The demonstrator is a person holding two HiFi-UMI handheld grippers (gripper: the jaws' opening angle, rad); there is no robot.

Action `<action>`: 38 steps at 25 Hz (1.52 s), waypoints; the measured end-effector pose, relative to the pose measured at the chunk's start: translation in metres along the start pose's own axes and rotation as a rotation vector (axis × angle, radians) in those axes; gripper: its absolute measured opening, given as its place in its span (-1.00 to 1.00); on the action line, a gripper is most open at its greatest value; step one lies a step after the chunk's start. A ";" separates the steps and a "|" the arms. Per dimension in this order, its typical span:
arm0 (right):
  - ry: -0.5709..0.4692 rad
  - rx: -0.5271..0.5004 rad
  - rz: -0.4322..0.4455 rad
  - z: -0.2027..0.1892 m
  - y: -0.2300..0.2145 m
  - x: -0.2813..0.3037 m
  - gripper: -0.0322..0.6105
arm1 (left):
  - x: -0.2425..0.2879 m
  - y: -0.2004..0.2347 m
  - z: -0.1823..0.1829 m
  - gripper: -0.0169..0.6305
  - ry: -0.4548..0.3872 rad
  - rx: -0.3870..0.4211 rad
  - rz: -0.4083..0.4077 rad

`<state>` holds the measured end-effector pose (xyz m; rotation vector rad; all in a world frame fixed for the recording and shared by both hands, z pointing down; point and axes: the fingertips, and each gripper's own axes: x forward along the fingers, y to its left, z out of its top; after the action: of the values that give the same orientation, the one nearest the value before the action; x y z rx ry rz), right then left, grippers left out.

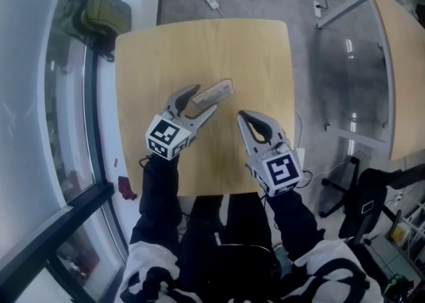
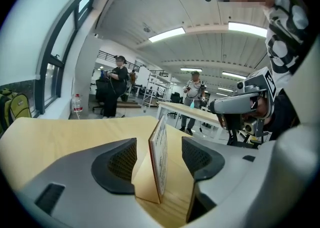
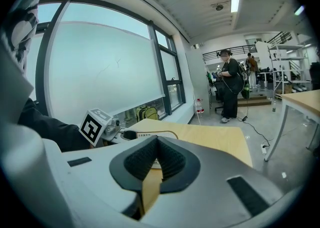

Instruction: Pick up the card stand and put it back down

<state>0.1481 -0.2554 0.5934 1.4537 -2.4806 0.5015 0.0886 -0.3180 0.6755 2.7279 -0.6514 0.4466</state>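
— Where's the stand [image 2: 160,147]?

— On the table [image 1: 199,49], upright on its edge, between the left gripper's [image 1: 202,100] jaws. They're spread wide, with a gap on each side, so nothing is pinched. The right gripper [image 3: 159,159] is pressed together and empty, and sits apart from the stand.

— What could go wrong?

— The stand's thin and tilted. If one pad meets it first, I'd guess it tips or slides flat. A grab at its corner could let it twist out.
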 end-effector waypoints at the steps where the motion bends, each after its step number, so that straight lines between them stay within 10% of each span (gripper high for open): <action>1: 0.001 0.004 -0.001 -0.001 -0.002 0.000 -0.86 | 0.004 0.000 0.002 -0.03 -0.009 -0.005 -0.005; 11: 0.002 0.025 -0.010 -0.004 -0.010 -0.003 -0.86 | 0.031 -0.010 0.006 -0.16 -0.017 -0.001 -0.073; 18: -0.003 0.031 -0.018 -0.002 -0.009 -0.005 -0.86 | 0.036 -0.016 0.005 -0.87 -0.007 0.001 -0.113; 25: -0.006 0.034 -0.015 0.015 0.003 -0.010 -0.86 | 0.030 -0.034 0.011 -0.88 0.043 0.001 -0.180; 38: -0.080 0.016 -0.029 0.067 0.045 -0.037 -0.86 | -0.056 -0.045 0.106 -0.88 -0.076 -0.023 -0.063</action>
<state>0.1257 -0.2323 0.5109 1.5432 -2.5177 0.4667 0.0865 -0.2962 0.5498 2.7462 -0.5842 0.3207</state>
